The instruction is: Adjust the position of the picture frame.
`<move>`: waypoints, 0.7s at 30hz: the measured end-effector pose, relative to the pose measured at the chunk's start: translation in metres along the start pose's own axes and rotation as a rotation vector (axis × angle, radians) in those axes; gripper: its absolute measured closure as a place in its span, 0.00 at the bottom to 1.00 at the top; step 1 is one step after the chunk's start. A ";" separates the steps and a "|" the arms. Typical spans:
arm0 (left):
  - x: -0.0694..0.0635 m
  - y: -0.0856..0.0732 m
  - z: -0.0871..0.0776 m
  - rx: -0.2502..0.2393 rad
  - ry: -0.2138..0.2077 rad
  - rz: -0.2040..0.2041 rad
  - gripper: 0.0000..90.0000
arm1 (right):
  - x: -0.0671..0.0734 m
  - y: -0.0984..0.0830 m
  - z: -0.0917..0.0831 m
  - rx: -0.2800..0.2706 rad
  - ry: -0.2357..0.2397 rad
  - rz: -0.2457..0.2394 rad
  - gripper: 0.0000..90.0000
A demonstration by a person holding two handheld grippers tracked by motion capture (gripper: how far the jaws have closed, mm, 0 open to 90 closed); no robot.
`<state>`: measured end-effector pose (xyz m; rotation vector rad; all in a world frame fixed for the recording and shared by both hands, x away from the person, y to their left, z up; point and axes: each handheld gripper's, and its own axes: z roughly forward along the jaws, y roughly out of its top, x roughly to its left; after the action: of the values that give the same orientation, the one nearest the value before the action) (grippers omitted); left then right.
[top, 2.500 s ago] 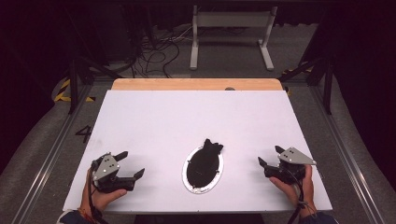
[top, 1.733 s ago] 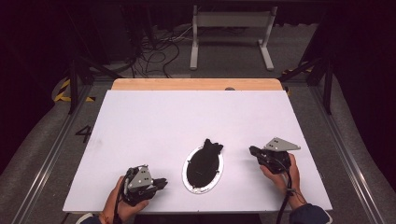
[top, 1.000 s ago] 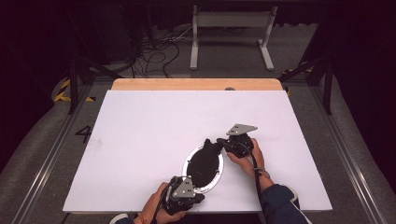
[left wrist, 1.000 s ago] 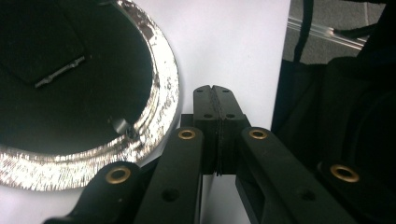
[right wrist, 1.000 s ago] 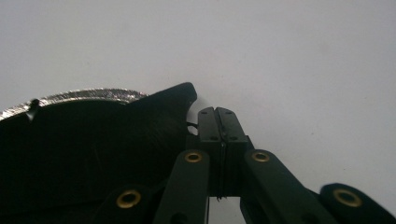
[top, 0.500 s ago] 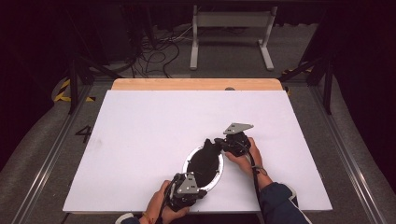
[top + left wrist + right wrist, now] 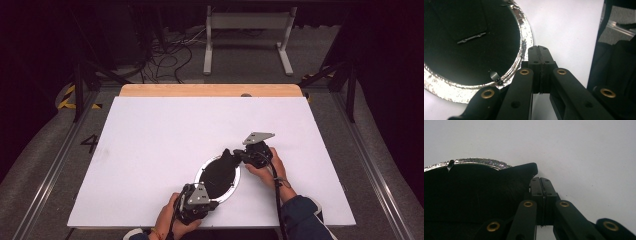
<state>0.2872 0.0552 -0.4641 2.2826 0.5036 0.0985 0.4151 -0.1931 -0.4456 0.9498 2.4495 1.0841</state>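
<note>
An oval silver-rimmed plate (image 7: 199, 175) lies on the white table (image 7: 165, 135), near its front edge. A black cloth (image 7: 220, 172) covers the plate, and one corner pokes out past the far rim. My left gripper (image 7: 214, 203) sits at the plate's near end. In the left gripper view its jaws are shut and empty (image 7: 539, 50), right beside the foil rim (image 7: 525, 42). My right gripper (image 7: 235, 155) is at the far right end. It is also shut (image 7: 541, 180), with its tip against the cloth corner (image 7: 524, 170). I see nothing between its jaws.
A wooden strip (image 7: 210, 90) runs along the table's far edge. Beyond it on the floor are a white metal stand (image 7: 247, 30) and loose cables (image 7: 165, 50). A "4" mark (image 7: 90, 143) sits on the floor to the left of the table.
Both hands came in from the table's front corners to the plate, the left to its near end and the right to its far right end. Over the last half second nothing moved.
</note>
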 end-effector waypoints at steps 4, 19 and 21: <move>0.004 -0.001 -0.002 -0.001 0.017 -0.021 1.00 | -0.002 -0.001 -0.003 0.010 0.000 -0.003 1.00; 0.015 -0.006 -0.008 -0.005 0.070 -0.075 1.00 | -0.004 -0.004 -0.008 0.022 0.002 -0.010 1.00; 0.016 -0.006 -0.008 -0.008 0.069 -0.087 1.00 | -0.003 -0.004 -0.009 0.027 0.002 -0.012 1.00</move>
<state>0.2977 0.0707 -0.4645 2.2519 0.6362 0.1365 0.4111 -0.2025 -0.4428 0.9413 2.4740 1.0512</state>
